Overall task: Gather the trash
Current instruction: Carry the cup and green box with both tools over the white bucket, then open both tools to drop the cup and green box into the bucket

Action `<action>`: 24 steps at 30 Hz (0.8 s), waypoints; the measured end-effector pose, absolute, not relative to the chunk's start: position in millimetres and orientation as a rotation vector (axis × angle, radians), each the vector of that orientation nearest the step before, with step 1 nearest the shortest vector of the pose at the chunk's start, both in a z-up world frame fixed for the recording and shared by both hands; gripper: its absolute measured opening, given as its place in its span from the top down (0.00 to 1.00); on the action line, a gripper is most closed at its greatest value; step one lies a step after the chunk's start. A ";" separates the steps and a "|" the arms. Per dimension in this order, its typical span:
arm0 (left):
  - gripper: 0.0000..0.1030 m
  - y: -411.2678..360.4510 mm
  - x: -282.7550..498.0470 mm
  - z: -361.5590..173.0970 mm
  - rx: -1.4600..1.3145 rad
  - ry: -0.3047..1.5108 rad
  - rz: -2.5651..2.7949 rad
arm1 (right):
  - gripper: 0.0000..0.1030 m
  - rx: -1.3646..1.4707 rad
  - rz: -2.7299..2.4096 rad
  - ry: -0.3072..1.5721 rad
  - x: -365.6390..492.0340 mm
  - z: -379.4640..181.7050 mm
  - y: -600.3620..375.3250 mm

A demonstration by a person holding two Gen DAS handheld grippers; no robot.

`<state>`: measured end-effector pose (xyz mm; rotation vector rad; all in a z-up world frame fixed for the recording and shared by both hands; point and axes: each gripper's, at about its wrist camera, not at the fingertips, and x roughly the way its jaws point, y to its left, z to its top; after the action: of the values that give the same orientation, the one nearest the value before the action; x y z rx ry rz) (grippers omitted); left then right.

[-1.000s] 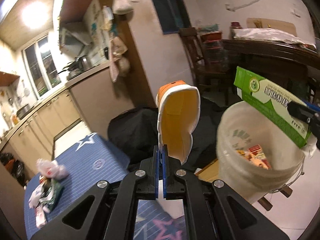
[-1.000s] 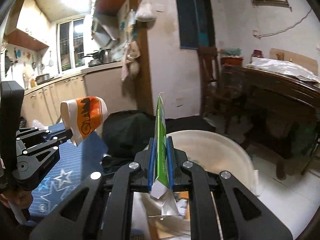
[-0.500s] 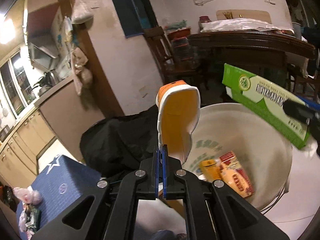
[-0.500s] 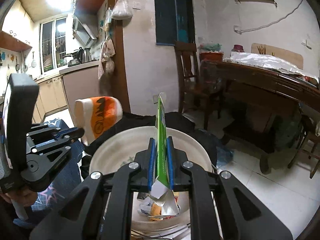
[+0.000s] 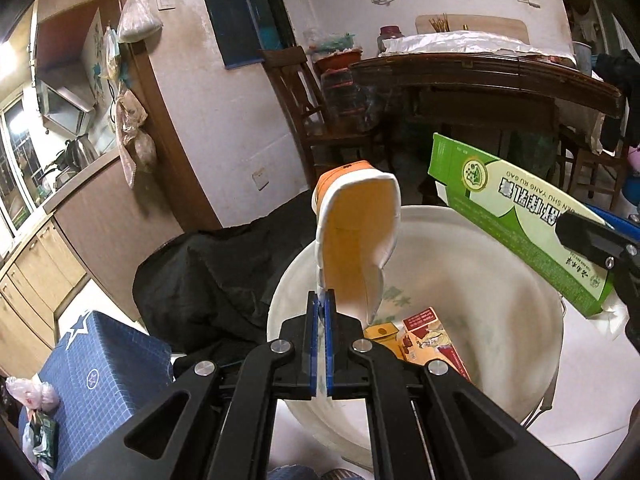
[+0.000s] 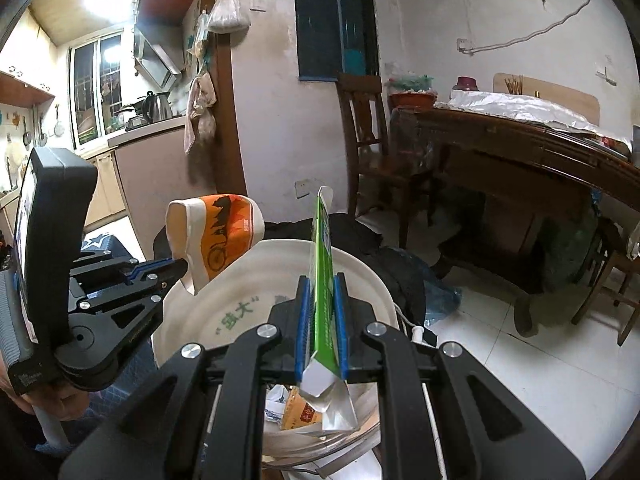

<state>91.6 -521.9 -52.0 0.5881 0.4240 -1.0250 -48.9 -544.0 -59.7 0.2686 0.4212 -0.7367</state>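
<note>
**White bucket, both grippers loaded above it**

White plastic bucket [image 5: 500, 280] sits on the floor w/ cartons already inside. Left gripper [image 5: 320, 344] has its fingers clenched on the rim of a crushed orange-and-white paper cup [image 5: 356, 240], cup tilted over the bucket's near-left edge. Right gripper [image 6: 320, 320] fingers clamp a flattened green box [image 6: 322, 264] edge-on, held above the bucket opening. In left wrist view the box's printed face shows, upper right of the cup, the two apart. Black bag [image 5: 224, 276] lies just beside the bucket; blue star-print cloth [image 5: 108, 364] at lower left.
</note>
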 end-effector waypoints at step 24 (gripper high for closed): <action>0.62 -517.9 91.1 -44.9 0.560 0.368 -1.007 | 0.83 0.273 -0.729 0.461 -43.4 -69.6 -552.2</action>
<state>91.1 -517.9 -44.9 0.5597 0.3680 -1.0070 -43.4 -552.2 -69.6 0.2728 0.4611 -0.7289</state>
